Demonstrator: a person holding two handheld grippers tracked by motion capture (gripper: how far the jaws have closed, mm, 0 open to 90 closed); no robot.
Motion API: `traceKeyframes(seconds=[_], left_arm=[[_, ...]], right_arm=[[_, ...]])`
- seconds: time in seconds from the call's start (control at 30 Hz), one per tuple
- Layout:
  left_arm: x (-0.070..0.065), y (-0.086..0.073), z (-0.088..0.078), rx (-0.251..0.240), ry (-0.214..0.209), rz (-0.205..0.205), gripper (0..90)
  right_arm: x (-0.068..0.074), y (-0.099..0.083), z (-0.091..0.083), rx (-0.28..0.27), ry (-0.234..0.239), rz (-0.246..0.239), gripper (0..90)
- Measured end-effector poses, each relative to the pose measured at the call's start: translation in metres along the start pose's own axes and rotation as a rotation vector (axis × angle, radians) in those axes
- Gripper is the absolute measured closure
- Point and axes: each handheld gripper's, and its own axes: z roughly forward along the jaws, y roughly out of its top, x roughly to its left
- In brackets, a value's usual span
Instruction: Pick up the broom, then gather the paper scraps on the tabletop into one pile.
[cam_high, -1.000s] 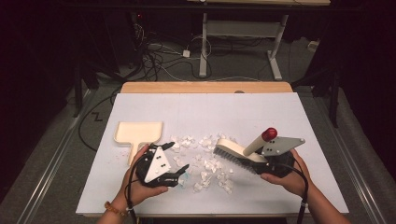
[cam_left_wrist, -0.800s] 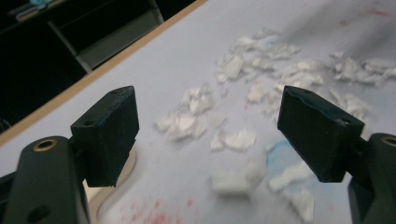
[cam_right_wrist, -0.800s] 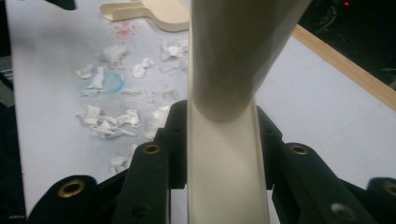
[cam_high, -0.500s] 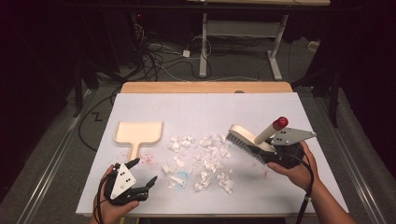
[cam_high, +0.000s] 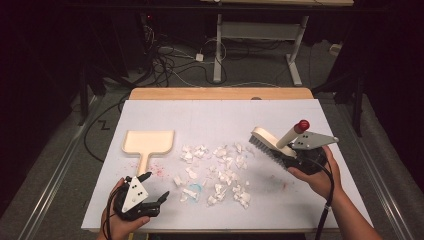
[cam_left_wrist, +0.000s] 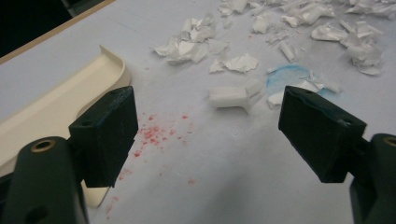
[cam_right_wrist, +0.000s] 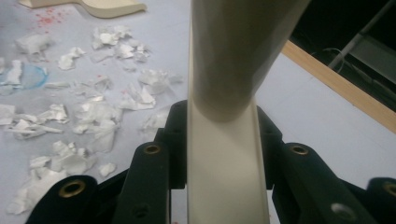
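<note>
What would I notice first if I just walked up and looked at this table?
Probably the white paper scraps scattered across the middle of the table. Next, the cream brush with a red-tipped handle, which the right gripper grips above the scraps' right edge. On the left lies a cream dustpan, and the left gripper waits near it with its jaws open.

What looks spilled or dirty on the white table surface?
Torn white paper scraps lie scattered across the middle of the table, between the cream dustpan and the brush held in the right gripper. Red specks stain the surface beside the dustpan, and a blue smear marks it among the scraps.
</note>
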Motion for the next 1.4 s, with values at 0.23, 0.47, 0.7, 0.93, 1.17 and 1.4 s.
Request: traceKeyframes(seconds=[0.23,0.47,0.7,0.93,1.17,1.4], left_arm=[[-0.001,0.0,0.001,0.014,-0.009,0.014,18.8],[-0.001,-0.001,0.002,0.019,-0.013,0.006,18.7],[0.0,-0.001,0.0,0.014,-0.011,0.005,18.1],[0.0,-0.001,0.003,0.019,-0.015,0.008,17.6],[-0.003,-0.001,0.001,0.022,-0.009,0.018,17.6],[-0.002,-0.001,0.001,0.021,-0.012,0.014,17.6]], right_arm=[[-0.006,-0.003,0.003,0.008,-0.028,0.028,68.2],[-0.011,-0.001,0.015,0.022,-0.043,0.025,68.2],[-0.011,0.003,0.04,0.07,-0.076,-0.02,68.2],[-0.014,0.006,0.091,0.167,-0.155,-0.02,68.2],[-0.001,0.014,0.115,0.192,-0.106,-0.036,68.2],[0.023,0.02,0.114,0.17,-0.037,-0.05,68.3]])
